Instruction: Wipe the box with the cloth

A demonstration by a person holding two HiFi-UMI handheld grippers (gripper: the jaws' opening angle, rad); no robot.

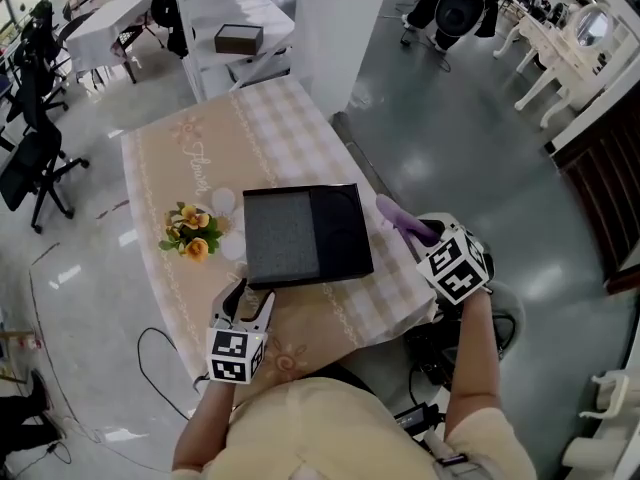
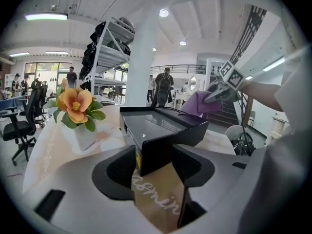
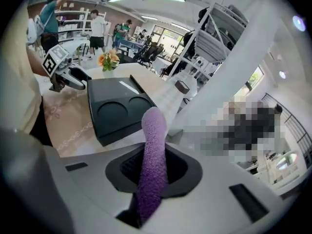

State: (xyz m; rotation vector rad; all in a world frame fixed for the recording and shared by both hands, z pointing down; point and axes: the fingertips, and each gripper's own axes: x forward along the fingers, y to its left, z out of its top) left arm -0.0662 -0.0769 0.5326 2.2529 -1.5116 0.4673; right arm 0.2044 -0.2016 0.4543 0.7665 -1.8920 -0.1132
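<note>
Head view: box (image 1: 300, 233) lies left of right tongs (image 1: 422, 234).
Left tongs (image 2: 156, 165): pinch box corner; your wiping may pivot it loose.
Right tongs: pinch cloth (image 3: 153, 130); thin bite, may slip out.

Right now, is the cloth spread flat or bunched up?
Bunched. The purple cloth sticks out as a narrow roll from the right gripper, pinched between its jaws, and hangs beside the box without touching it.
</note>
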